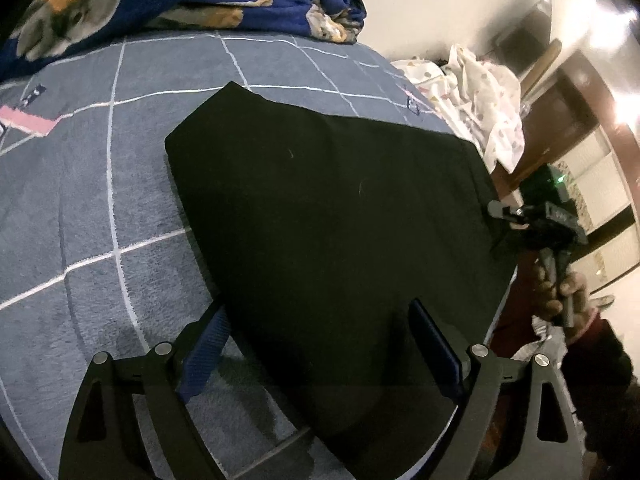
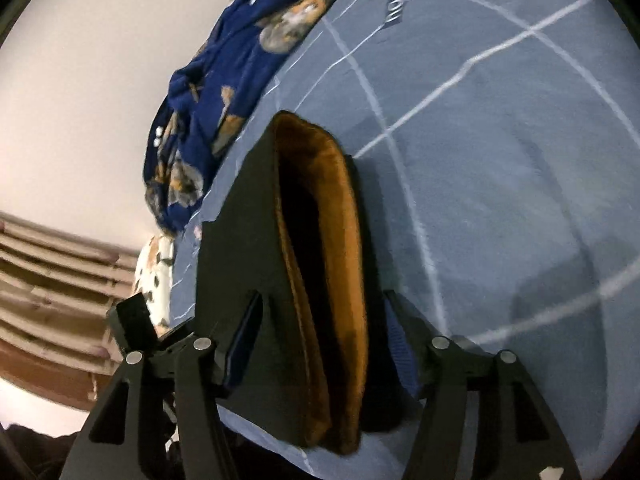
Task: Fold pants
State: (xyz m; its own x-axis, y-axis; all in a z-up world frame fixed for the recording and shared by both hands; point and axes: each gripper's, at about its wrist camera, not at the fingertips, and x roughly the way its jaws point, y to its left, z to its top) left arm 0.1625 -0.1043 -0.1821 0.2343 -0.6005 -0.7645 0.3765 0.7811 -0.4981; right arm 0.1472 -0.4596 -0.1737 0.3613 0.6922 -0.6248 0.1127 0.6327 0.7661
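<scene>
bed: blue checked cover, pants lie folded flat on it | left gripper: jaws wide, astride the pants' near edge, not pressing | pants' waist: brown-lined opening faces the right gripper | right jaws: partly apart, either side of the waist, grip unclear

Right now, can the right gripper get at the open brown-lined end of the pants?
Probably yes: the brown-lined opening of the black pants sits between the right gripper fingers, jaws apart, nothing blocking.
</scene>
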